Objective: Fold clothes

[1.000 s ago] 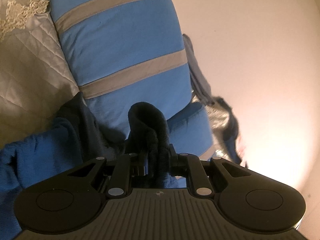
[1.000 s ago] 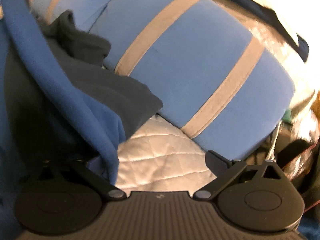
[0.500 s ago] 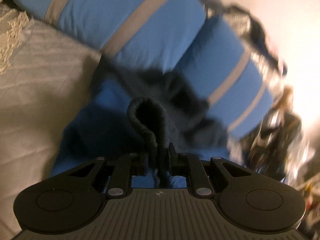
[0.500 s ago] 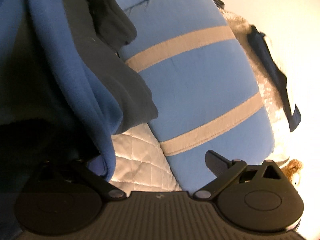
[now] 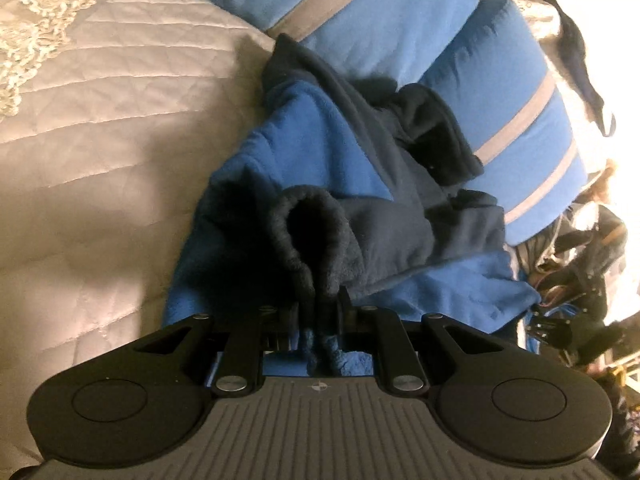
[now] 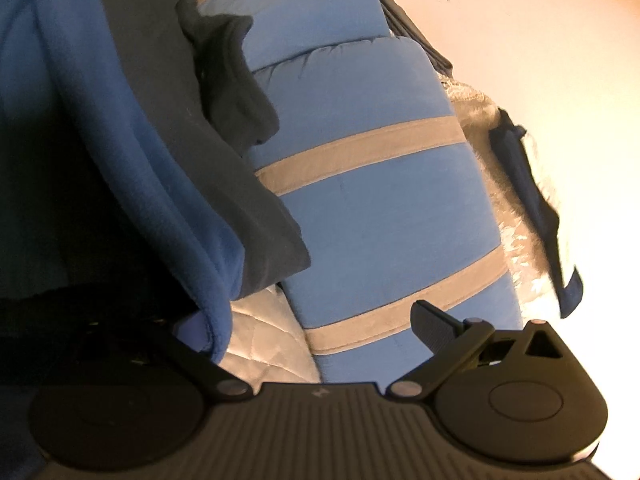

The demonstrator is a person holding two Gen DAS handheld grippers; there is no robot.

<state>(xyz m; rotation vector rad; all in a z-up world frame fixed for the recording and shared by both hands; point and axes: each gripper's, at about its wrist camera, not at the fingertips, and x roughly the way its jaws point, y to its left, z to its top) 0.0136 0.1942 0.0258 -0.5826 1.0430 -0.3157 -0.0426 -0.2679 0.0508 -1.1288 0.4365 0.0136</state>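
Note:
A blue fleece garment (image 5: 320, 148) with dark navy panels and cuffs lies crumpled on the quilted bed cover (image 5: 100, 140), against striped pillows. My left gripper (image 5: 320, 308) is shut on a dark navy fold (image 5: 316, 232) of it, which loops up in front of the fingers. In the right wrist view the same garment (image 6: 132, 128) hangs at the left and drapes over the left finger, hiding it. My right gripper (image 6: 320, 320) stands wide open; only the right finger (image 6: 436, 324) shows.
Two blue pillows with grey stripes (image 5: 512, 92) (image 6: 372, 208) lie behind the garment. A dark strap (image 6: 536, 208) and shiny fabric sit beyond the pillows by a pale wall. Cluttered dark gear (image 5: 580, 280) is at the far right.
The left gripper has swung down and away from the pillows with the navy fold still held, so more of the bed cover and garment show. The right view has tilted toward the wall.

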